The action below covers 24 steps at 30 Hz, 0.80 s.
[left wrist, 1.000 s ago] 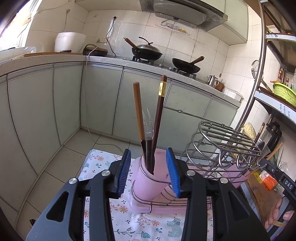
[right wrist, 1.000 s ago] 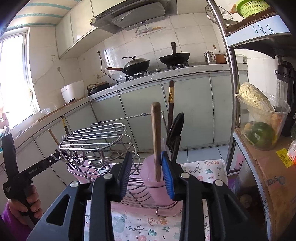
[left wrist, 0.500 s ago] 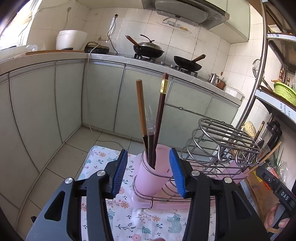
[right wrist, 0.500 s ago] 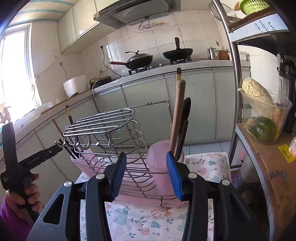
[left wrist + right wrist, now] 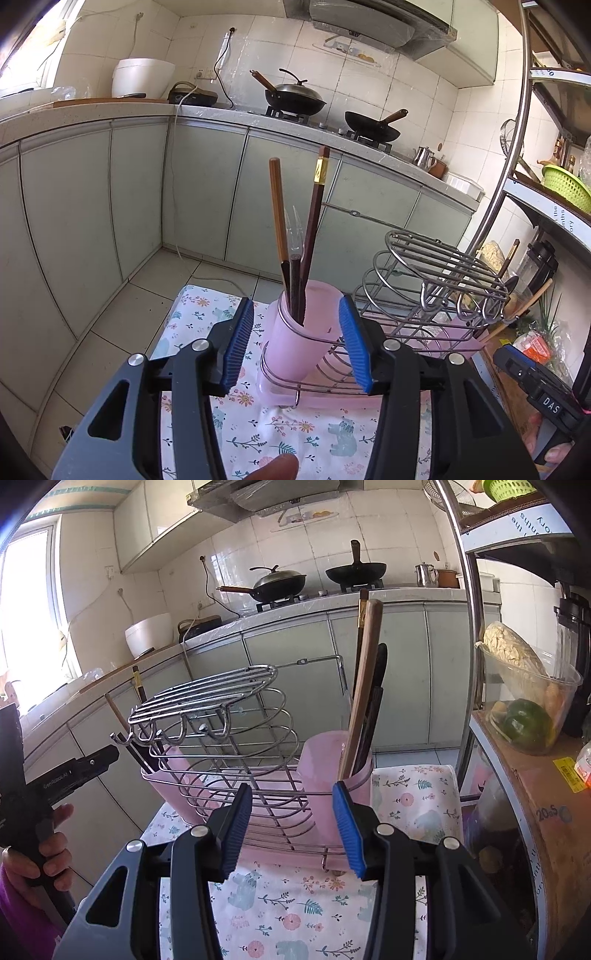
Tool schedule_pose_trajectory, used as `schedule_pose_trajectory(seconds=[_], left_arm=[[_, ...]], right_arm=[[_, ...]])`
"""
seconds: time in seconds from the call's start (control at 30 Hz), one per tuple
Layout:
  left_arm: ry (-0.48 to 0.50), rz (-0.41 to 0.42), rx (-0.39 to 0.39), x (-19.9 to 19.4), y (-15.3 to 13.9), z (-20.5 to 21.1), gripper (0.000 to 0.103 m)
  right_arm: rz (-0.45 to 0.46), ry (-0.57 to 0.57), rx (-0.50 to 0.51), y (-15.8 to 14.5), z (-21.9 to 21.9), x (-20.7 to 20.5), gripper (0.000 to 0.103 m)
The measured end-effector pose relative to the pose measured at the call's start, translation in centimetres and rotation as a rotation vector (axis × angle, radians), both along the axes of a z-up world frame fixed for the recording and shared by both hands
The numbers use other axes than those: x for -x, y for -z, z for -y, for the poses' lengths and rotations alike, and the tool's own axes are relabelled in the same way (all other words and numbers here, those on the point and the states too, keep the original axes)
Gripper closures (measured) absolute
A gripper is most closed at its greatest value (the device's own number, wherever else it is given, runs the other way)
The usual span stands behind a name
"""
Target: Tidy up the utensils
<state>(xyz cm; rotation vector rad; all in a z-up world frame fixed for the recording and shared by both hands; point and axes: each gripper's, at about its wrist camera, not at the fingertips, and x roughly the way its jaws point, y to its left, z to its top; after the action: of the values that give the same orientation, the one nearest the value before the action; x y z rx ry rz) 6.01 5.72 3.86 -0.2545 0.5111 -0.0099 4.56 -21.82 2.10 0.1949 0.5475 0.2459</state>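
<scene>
Both grippers let go, utensils standing in the pink cups.

The left gripper (image 5: 295,347) and right gripper (image 5: 290,827) have just been opening and now stand apart with nothing clamped; chopsticks (image 5: 277,210) sit in the left cup (image 5: 299,339), a wooden handle (image 5: 364,679) in the right cup (image 5: 332,771) of the wire rack (image 5: 221,716). Next, likely, comes pulling back to look for any remaining utensils.

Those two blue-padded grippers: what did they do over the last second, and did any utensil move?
The right gripper let go of the wooden handle, which now leans in its pink cup. Both it and the left gripper have just been opening and drew back slightly, empty. The chopsticks and wire rack stayed put.
</scene>
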Motion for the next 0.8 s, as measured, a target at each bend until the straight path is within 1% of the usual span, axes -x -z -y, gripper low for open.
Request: schedule_pose_trajectory(seconds=[0.17,0.43,0.63,0.8], left_arm=[[0.024,0.011,-0.02,0.8,0.0,0.8,0.055],[0.056,-0.009,-0.018,1.6,0.5,1.4,0.055],[0.066,-0.03,-0.009,2.1,1.1,1.5,0.055],[0.08,-0.035,-0.007,2.6,1.3,1.8,0.055]], right_arm=[[-0.006,-0.005,0.01,0.2,-0.5,0.6,0.059],[-0.01,-0.015,0.011,0.7,-1.3,1.5,0.058],[0.003,-0.015,0.044,0.7,-2.1,2.1,0.058],[0.009,-0.012,0.051,0.7,-2.3,2.6,0.058]])
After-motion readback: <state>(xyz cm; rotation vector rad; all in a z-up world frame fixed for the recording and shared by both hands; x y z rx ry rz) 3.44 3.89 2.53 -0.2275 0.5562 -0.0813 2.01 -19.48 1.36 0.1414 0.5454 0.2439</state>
